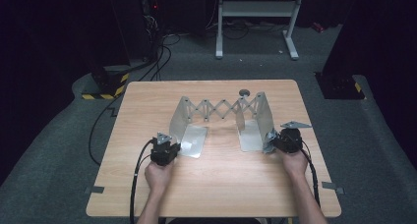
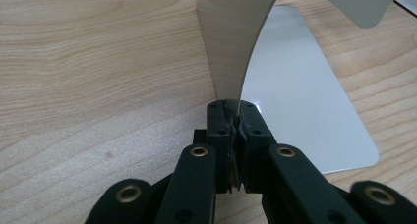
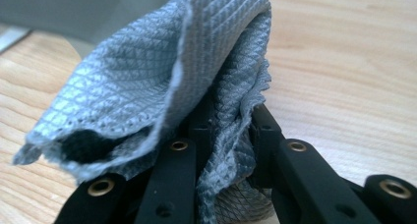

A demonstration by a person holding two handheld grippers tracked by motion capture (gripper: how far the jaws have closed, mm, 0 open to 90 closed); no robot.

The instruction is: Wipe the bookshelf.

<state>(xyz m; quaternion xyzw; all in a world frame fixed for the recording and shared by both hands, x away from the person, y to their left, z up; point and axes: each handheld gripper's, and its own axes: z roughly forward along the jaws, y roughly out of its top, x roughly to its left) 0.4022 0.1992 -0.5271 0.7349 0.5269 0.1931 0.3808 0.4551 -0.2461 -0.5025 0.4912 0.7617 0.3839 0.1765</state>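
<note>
Left gripper (image 2: 235, 121) jaws clamped on metal bookend (image 2: 231, 47) edge, right gripper (image 3: 223, 130) jaws pinching bunched grey cloth (image 3: 162, 86)

This is a lab or test room set up for recording, not a home. A bare wooden table (image 1: 211, 184) stands alone on grey carpet (image 1: 59, 130) with dark curtains all around, and tape marks sit by its near corners. Beyond its far edge black cables (image 1: 160, 62) run to equipment, hazard-striped bases (image 1: 105, 89) stand off both far corners, and a white metal frame (image 1: 255, 10) stands behind.
</note>
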